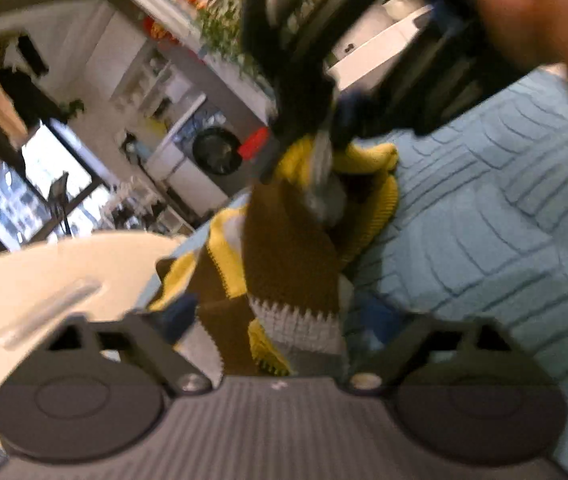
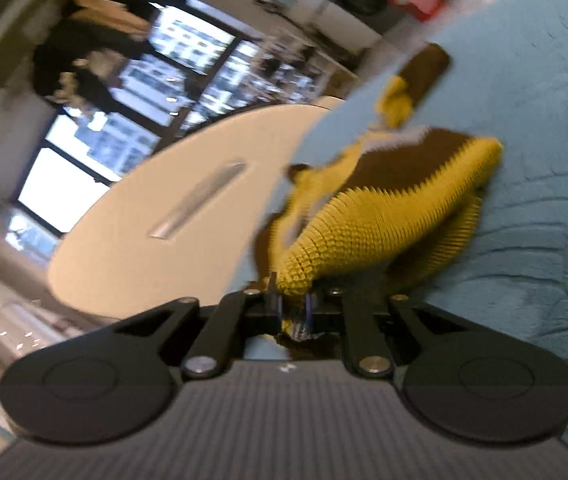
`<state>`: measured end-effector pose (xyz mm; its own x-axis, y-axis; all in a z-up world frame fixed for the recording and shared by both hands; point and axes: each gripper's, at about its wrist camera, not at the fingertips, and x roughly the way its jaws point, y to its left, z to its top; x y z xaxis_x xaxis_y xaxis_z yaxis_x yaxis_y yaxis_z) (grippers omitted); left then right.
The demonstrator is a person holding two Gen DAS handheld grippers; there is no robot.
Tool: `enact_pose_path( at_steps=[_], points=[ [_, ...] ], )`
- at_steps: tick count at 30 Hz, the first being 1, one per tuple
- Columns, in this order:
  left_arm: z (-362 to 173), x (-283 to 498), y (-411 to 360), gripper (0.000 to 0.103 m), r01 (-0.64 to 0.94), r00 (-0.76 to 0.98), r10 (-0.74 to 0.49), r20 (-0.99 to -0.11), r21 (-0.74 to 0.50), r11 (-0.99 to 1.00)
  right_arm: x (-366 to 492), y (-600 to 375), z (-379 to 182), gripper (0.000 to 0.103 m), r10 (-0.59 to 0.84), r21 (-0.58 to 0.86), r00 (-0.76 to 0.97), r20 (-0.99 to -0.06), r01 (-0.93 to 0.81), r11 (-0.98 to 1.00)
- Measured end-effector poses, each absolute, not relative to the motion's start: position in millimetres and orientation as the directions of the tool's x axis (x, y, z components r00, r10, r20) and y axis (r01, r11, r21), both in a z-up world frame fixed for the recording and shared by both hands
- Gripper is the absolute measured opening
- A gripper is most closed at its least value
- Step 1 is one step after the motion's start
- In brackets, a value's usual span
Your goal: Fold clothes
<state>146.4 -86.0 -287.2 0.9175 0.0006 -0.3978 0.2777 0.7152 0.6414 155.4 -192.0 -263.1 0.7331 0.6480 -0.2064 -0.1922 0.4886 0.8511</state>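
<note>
Right wrist view: the right gripper [image 2: 297, 312] has its jaws clamped on the yellow-and-brown knitted sweater [image 2: 383, 216], bunched on the pale blue quilted bed [image 2: 523, 160]. Left gripper [image 1: 280, 340] jaws apart around it. A one-sided pull may twist the knit.

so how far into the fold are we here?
Early. Nothing looks folded: the knitted sweater is bunched, partly lifted off the light blue bedspread. In hand: the right tongs are shut on a yellow part of it, and the left tongs have brown and grey knit between their fingers, though blur hides whether they are clamped. Left: spreading it flat and every fold.
</note>
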Motion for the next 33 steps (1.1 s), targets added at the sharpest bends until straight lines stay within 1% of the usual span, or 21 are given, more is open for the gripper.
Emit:
enact_pose_path(
  at_steps=[1, 3, 5, 7, 9, 10, 12, 13, 15, 16, 17, 18, 22, 24, 26, 28, 29, 30, 31, 32, 33],
  points=[
    [-282.3, 147.7, -82.5, 0.042, 0.264, 0.915, 0.006, -0.403, 0.611, 0.746, 152.8, -193.8, -259.6, 0.013, 0.659, 0.85, 0.726, -0.197, -0.209, 0.484],
    [-272.8, 144.0, -73.2, 0.025, 0.249, 0.915, -0.001, -0.403, 0.565, 0.786, 147.3, -193.4, -250.4, 0.013, 0.675, 0.841, 0.715, -0.183, -0.241, 0.484],
    [-259.3, 138.9, -61.8, 0.019, 0.225, 0.922, -0.005, -0.387, 0.526, 0.82, 145.4, -193.6, -244.1, 0.015, 0.679, 0.828, 0.711, -0.185, -0.259, 0.497],
    [-240.4, 132.0, -48.9, 0.017, 0.187, 0.934, 0.001, -0.356, 0.494, 0.849, 141.9, -194.7, -241.4, 0.017, 0.678, 0.805, 0.708, -0.198, -0.278, 0.525],
    [-217.9, 122.7, -34.5, 0.015, 0.136, 0.947, 0.016, -0.321, 0.445, 0.885, 137.7, -196.2, -239.0, 0.024, 0.675, 0.776, 0.706, -0.214, -0.297, 0.557],
    [-208.3, 119.3, -28.7, 0.015, 0.112, 0.952, 0.025, -0.305, 0.424, 0.899, 135.7, -196.9, -237.8, 0.025, 0.673, 0.761, 0.706, -0.222, -0.307, 0.572],
    [-190.6, 114.2, -17.5, 0.015, 0.072, 0.959, 0.044, -0.279, 0.392, 0.917, 131.5, -198.3, -235.4, 0.037, 0.669, 0.729, 0.704, -0.237, -0.326, 0.602],
    [-182.7, 112.1, -12.5, 0.015, 0.057, 0.961, 0.054, -0.271, 0.385, 0.921, 129.4, -199.1, -234.2, 0.041, 0.667, 0.713, 0.704, -0.245, -0.335, 0.616],
    [-169.6, 104.5, -7.6, 0.015, 0.034, 0.963, 0.073, -0.259, 0.383, 0.923, 125.3, -200.5, -231.8, 0.056, 0.662, 0.679, 0.703, -0.261, -0.354, 0.643],
    [-164.2, 100.0, -5.3, 0.014, 0.025, 0.964, 0.079, -0.255, 0.383, 0.923, 123.2, -201.2, -230.6, 0.061, 0.659, 0.661, 0.702, -0.269, -0.363, 0.656],
    [-158.8, 95.6, -3.0, 0.014, 0.017, 0.964, 0.086, -0.251, 0.383, 0.924, 121.1, -202.0, -229.4, 0.071, 0.656, 0.643, 0.702, -0.276, -0.372, 0.669],
    [-153.4, 91.1, -0.7, 0.014, 0.009, 0.964, 0.093, -0.248, 0.383, 0.924, 118.3, -201.1, -227.8, 0.073, 0.634, 0.598, 0.714, -0.296, -0.379, 0.706],
    [-134.6, 79.5, 1.6, 0.012, -0.027, 0.973, 0.11, -0.202, 0.376, 0.926, 121.0, -188.7, -233.7, 0.072, 0.48, 0.319, 0.771, -0.418, -0.37, 0.873],
    [-117.1, 69.4, 5.0, 0.012, -0.042, 0.981, 0.109, -0.163, 0.37, 0.928, 126.1, -182.6, -240.2, 0.072, 0.39, 0.173, 0.797, -0.462, -0.351, 0.92],
    [-107.5, 64.1, 5.6, 0.013, -0.042, 0.982, 0.108, -0.156, 0.375, 0.926, 131.1, -176.5, -246.6, 0.072, 0.295, 0.022, 0.82, -0.49, -0.327, 0.945],
    [-107.6, 59.0, 6.2, 0.02, -0.033, 0.979, 0.108, -0.171, 0.392, 0.919, 129.0, -163.9, -253.5, 0.071, 0.294, -0.087, 0.816, -0.497, -0.384, 0.919],
    [-108.6, 57.3, 6.4, 0.039, -0.024, 0.977, 0.106, -0.184, 0.4, 0.916, 126.7, -156.5, -257.0, 0.071, 0.309, -0.134, 0.809, -0.499, -0.425, 0.895],
    [-109.8, 55.6, 6.6, 0.052, -0.014, 0.975, 0.103, -0.197, 0.408, 0.913, 124.4, -149.1, -260.5, 0.071, 0.324, -0.18, 0.801, -0.502, -0.464, 0.867],
    [-119.8, 47.9, 3.9, 0.078, 0.029, 0.97, 0.081, -0.228, 0.441, 0.897, 122.1, -141.6, -264.0, 0.071, 0.339, -0.226, 0.793, -0.506, -0.501, 0.835],
    [-130.4, 41.9, 0.0, 0.093, 0.05, 0.969, 0.075, -0.237, 0.482, 0.875, 119.7, -134.2, -267.5, 0.071, 0.353, -0.27, 0.784, -0.511, -0.536, 0.8],
    [-140.6, 36.6, -4.0, 0.096, 0.065, 0.968, 0.074, -0.241, 0.523, 0.85, 117.4, -126.8, -271.1, 0.071, 0.366, -0.313, 0.774, -0.516, -0.568, 0.761]
  ],
)
